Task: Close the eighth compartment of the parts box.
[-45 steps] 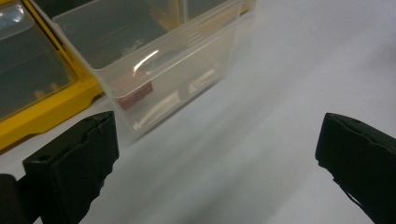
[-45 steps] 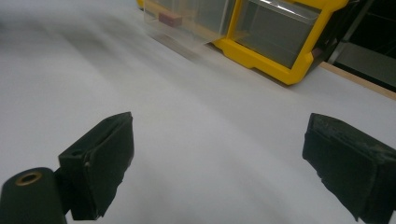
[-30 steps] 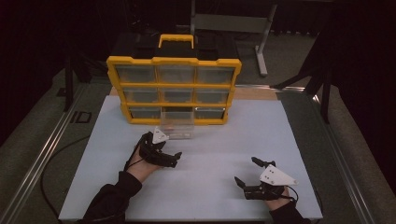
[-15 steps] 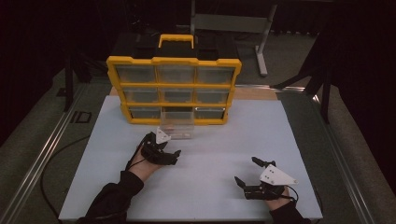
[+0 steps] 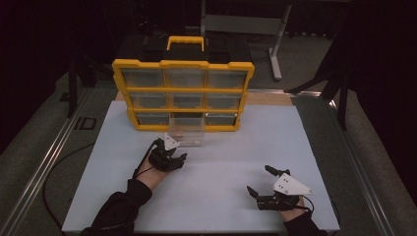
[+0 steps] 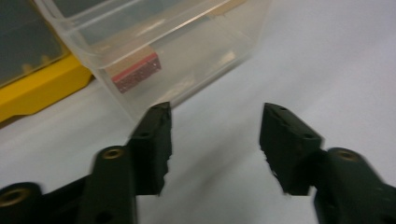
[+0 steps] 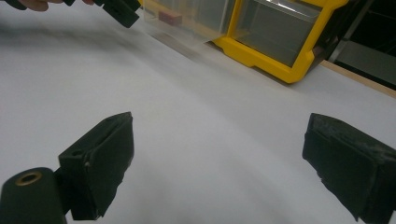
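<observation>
The left tool point(image 5: 172, 156) sits low over the white desk point(image 5: 221, 162), its jaws aimed at the clear drawer point(image 5: 187, 132) just ahead of its tips. That drawer is pulled partway out of the bottom row of the yellow organizer point(image 5: 183, 93) and rests with its front end on the desk, which leaves its top open to reach into. In the left gripper view the jaws have just been closing, yet they stand apart over bare desk with nothing between them; the drawer's near corner point(image 6: 140, 107) lies just beyond the left jaw's tip, not gripped. Inside the drawer, a little past that corner, lies a small reddish block point(image 6: 136, 72). The tool looks to be narrowing itself so it can fit into the drawer or pinch its front wall.

The right tool point(image 5: 268, 189) rests well off to the side near the person's edge of the desk, jaws spread wide and empty, probably parked out of the way.
</observation>
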